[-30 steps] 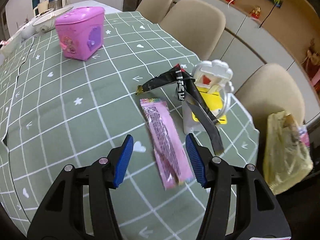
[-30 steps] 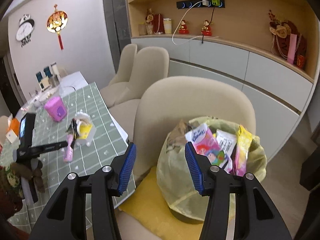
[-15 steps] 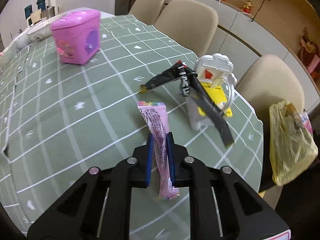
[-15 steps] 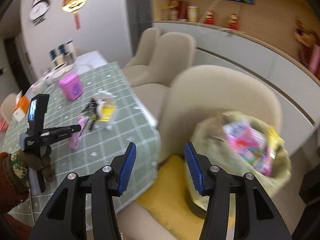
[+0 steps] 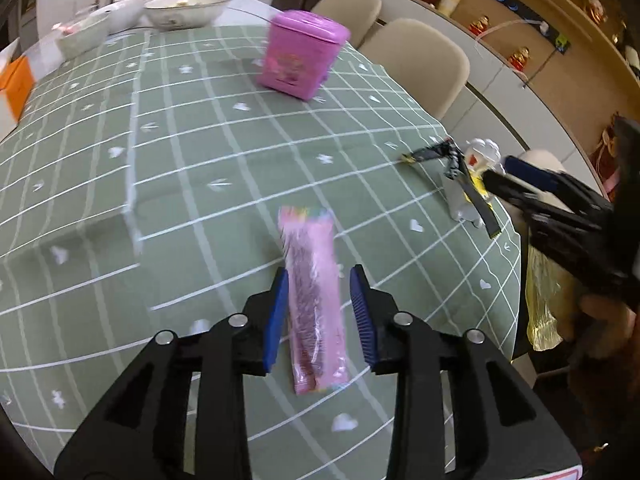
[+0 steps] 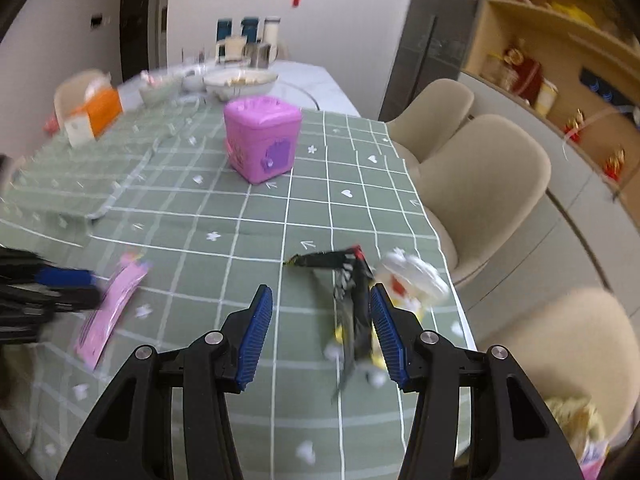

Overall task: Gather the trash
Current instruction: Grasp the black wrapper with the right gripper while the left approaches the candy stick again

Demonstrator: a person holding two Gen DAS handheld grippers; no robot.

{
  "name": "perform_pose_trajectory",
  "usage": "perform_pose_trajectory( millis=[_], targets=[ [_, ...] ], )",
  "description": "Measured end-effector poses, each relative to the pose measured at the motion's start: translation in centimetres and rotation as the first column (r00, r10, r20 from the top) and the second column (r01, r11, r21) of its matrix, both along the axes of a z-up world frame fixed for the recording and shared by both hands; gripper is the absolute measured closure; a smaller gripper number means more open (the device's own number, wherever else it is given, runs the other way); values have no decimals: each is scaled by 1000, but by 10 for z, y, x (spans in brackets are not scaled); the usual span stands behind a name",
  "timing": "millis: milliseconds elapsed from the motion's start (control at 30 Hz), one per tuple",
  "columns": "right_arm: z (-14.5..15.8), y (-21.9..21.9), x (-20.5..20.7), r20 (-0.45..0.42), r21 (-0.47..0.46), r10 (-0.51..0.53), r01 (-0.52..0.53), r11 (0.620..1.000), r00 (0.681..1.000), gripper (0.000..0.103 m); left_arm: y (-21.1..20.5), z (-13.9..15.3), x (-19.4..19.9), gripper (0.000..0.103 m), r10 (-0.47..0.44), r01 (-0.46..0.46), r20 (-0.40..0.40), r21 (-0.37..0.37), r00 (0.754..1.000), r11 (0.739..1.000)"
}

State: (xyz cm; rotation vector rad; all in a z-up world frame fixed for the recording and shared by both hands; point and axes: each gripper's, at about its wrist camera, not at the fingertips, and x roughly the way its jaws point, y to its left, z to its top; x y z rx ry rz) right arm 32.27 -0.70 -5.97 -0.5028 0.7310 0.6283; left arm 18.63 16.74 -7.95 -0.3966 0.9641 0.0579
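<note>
Left wrist view: pink wrapper [image 5: 314,292] lying flat on green checked table [image 5: 180,184], between jaws of left gripper [image 5: 320,312]; jaws just reopened, parted, pads apparently clear of it. Right wrist view: black wrapper [image 6: 352,300] draped against white and yellow toy [image 6: 412,276] near table edge, just inside right pad of right gripper [image 6: 320,328]; jaws apart, nothing held. Pink box [image 6: 262,136] farther back, upright. Yellow trash bag [image 5: 542,296] past table edge.

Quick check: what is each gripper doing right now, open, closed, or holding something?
Left gripper: jaws just reopened; pink wrapper lies between them, unpinched.
Right gripper: open, empty, over the black wrapper.
</note>
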Motion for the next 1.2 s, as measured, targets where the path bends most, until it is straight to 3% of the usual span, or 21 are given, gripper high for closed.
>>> perform_pose_trajectory(
  millis=[133,267,367,400,467,600,733,833,967,1067,1200],
  targets=[
    [-25,22,16,64,-109,-21,28,994,998,56,20,6,-18,68,32,-32,22,-18,999,999],
    [-36,19,30,21,-94,-91,93,991,996,56,37,7,-32,66,55,-54,22,-39,998,998],
    [-39,15,27,-121,18,-69,72,997,990,56,45,2,-38,66,72,-71,10,-58,997,996],
    [-36,10,23,-208,110,-25,49,993,978,56,48,0,-40,66,76,-75,6,-67,997,995],
    [-31,4,13,-289,222,25,41,974,957,56,51,-2,-43,66,83,-83,2,-76,997,994],
    [-24,3,-6,-231,204,12,36,978,973,56,53,-5,-45,66,82,-82,-2,-87,997,993],
    [-37,4,8,-261,162,-105,151,975,959,56,54,-7,-46,66,79,-79,-7,-82,997,993],
    [-46,3,18,-303,207,-242,312,927,922,56,55,-6,-48,66,81,-81,-9,-75,997,994],
    [-54,4,25,-324,247,-356,442,862,876,56,59,-8,-53,65,84,-86,-21,-68,996,994],
    [-63,20,34,-293,203,-388,453,868,874,56,60,-7,-55,65,84,-85,-25,-62,996,994],
    [-68,22,22,-266,177,-333,386,906,905,56,62,-5,-59,62,76,-77,-19,-60,997,995]
  ],
)
